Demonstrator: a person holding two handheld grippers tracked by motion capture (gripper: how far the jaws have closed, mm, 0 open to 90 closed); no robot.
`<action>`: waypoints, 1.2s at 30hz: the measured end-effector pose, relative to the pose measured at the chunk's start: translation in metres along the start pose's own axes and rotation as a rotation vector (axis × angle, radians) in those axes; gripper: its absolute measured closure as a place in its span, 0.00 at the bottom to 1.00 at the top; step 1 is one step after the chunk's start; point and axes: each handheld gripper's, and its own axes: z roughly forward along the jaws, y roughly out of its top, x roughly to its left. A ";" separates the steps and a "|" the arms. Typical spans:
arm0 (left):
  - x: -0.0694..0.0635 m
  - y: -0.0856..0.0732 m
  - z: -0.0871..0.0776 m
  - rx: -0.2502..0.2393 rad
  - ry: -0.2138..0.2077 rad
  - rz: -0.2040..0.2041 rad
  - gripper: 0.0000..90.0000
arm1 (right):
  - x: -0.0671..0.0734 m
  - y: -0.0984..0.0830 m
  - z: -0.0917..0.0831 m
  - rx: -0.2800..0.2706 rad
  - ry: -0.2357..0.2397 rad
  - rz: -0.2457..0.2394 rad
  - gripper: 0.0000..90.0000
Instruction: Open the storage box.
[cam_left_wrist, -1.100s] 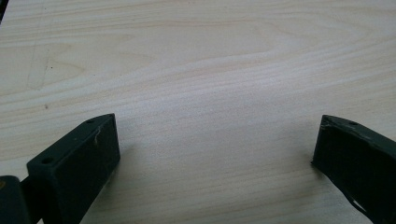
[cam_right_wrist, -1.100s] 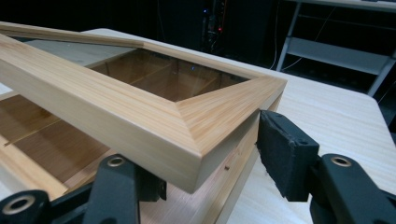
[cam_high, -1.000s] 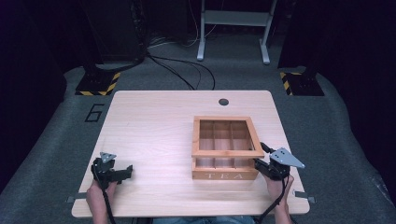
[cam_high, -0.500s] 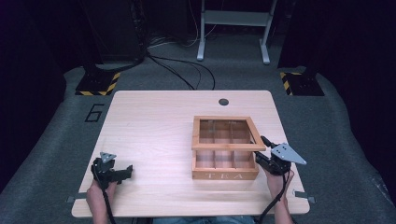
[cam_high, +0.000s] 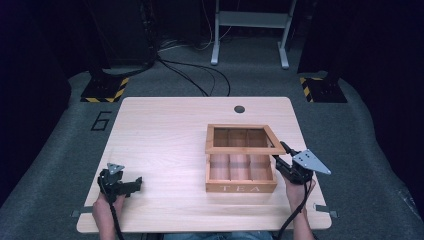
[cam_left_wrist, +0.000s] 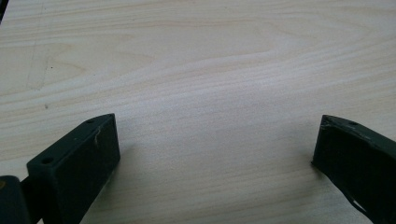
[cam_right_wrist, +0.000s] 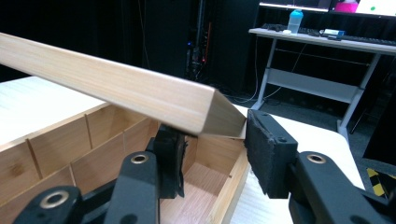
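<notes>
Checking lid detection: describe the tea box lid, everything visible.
The lid is a light wooden frame, seemingly around a clear pane, since the dividers show through it. It is part-open, raised at the front, far edge on the tea box. The right gripper has been closing on its front right corner, one jaw inside, one outside. Whether both pads press is unclear.
</notes>
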 end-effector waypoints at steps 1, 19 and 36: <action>0.000 0.000 0.000 0.000 0.000 0.000 0.01 | 0.000 0.001 0.000 -0.002 -0.005 0.000 0.65; 0.000 0.000 0.000 0.000 0.000 0.000 0.01 | -0.009 0.024 0.008 0.026 0.006 0.029 0.67; 0.000 0.000 0.000 0.000 0.000 0.000 0.01 | -0.022 0.051 0.020 0.088 0.034 0.056 0.69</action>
